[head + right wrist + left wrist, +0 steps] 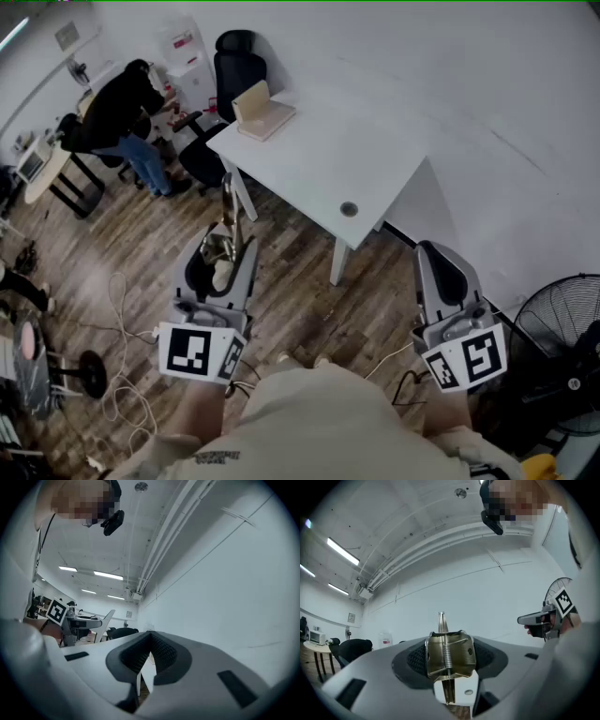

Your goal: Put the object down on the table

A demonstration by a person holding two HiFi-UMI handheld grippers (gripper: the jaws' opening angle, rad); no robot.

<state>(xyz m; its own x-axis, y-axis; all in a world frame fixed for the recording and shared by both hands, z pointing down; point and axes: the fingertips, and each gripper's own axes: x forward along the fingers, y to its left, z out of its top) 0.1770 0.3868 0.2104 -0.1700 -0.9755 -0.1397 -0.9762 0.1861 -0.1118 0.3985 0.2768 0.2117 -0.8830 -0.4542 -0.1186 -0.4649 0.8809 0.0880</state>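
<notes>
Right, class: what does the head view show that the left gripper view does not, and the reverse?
Only the head view: the wooden box on the table, and white cables on the floor. Only the left gripper view: ceiling light strips and a coil spring. Both: the brass clip carrying that spring, clamped in the left gripper, and the right gripper beside it.

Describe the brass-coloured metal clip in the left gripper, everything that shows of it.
The brass-coloured clip is shiny metal. It has a folded plate with a coil spring running down its middle, and a narrow flat blade that sticks out past the jaws. The left gripper is shut on it, with the dark pads pressing on both sides. It is held in the air, blade pointing away from the person towards the white table, and touches nothing else.
</notes>
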